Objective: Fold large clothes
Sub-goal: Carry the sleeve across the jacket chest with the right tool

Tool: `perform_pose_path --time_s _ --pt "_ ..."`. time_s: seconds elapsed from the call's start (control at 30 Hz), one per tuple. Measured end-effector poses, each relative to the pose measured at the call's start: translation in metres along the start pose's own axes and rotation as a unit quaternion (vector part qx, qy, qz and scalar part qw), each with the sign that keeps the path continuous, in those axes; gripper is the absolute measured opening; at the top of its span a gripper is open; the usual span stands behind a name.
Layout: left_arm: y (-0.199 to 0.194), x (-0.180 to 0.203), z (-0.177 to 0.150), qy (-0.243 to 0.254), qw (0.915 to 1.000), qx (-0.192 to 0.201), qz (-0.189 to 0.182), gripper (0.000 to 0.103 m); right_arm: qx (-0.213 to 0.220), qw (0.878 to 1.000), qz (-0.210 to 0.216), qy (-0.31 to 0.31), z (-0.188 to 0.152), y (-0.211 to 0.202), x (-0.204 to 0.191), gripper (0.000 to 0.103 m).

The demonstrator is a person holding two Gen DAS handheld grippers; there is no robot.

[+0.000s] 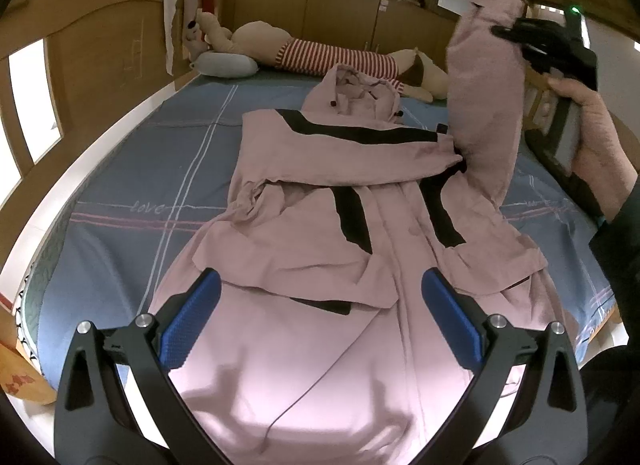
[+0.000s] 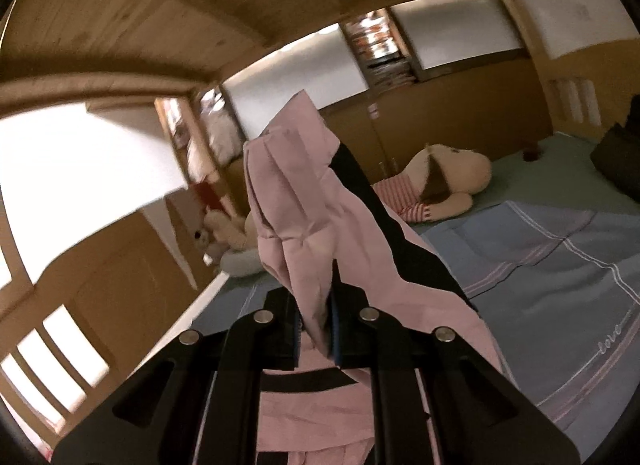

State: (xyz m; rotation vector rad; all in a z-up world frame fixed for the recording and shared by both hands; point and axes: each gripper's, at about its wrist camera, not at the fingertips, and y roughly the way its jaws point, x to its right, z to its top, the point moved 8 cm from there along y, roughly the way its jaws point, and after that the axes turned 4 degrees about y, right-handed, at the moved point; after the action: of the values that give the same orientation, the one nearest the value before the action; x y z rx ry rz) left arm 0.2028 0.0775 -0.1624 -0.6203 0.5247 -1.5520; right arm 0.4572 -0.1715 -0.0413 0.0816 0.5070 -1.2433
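A large pink coat point(image 1: 320, 193) with black panels lies front up on the bed, its hood point(image 1: 356, 93) toward the far side. One sleeve lies folded across the chest. The other sleeve point(image 1: 484, 105) is lifted high at the right, pinched near its cuff by my right gripper point(image 1: 504, 31), which a hand holds. In the right wrist view that sleeve point(image 2: 296, 209) stands up between the blue pads of my right gripper point(image 2: 318, 321), shut on the cloth. My left gripper point(image 1: 320, 297) hovers open over the coat's lower part, nothing between its fingers.
The bed point(image 1: 120, 193) has a blue plaid sheet with "love" on it. A long plush toy in a red striped shirt point(image 1: 328, 55) and a grey pillow point(image 1: 226, 64) lie along the far edge. Wooden bed rails and panels point(image 1: 80, 45) enclose the bed.
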Motion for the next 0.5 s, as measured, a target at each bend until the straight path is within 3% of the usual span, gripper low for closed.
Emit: perform_pose_path --time_s 0.33,0.5 --pt "-0.001 -0.007 -0.004 -0.004 1.0 -0.004 0.003 0.101 -0.065 0.996 0.003 -0.068 -0.08 0.057 -0.053 0.012" --pt "0.0 -0.011 -0.005 -0.004 1.0 -0.007 0.003 0.101 -0.108 0.987 -0.008 -0.117 -0.135 0.09 -0.074 0.012"
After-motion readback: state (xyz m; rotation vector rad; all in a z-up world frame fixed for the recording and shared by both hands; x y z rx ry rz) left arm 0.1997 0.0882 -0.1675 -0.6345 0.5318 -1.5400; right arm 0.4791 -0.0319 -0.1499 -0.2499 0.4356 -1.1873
